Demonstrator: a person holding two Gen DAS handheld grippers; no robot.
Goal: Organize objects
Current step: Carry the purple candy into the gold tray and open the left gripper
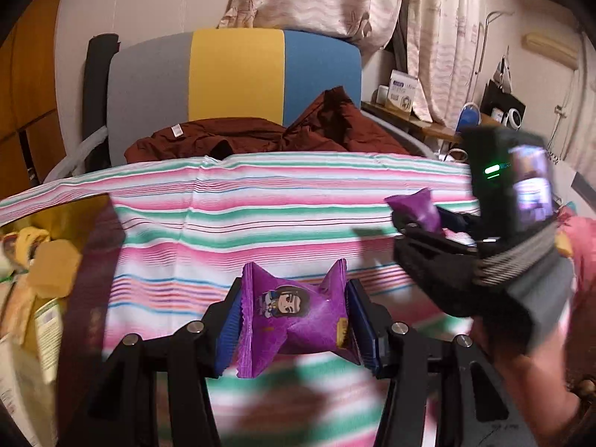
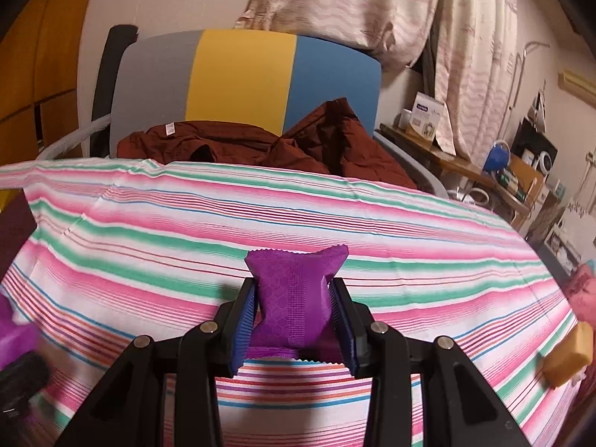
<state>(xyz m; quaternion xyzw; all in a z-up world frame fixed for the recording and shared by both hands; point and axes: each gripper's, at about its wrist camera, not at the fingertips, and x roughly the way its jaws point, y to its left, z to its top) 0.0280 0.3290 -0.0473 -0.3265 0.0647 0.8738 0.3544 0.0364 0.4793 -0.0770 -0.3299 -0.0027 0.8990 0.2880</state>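
My left gripper is shut on a purple snack packet with a cartoon face, held above the striped cloth. My right gripper is shut on a second purple snack packet, also above the striped cloth. In the left wrist view the right gripper shows at the right, blurred, with its purple packet between the fingers. At the left edge of the right wrist view, a blurred purple shape is the left gripper's packet.
A dark box with a gold lining and yellow snack packs stands at the left of the cloth. A yellow-orange packet lies at the right edge. A brown garment lies on a chair behind the table.
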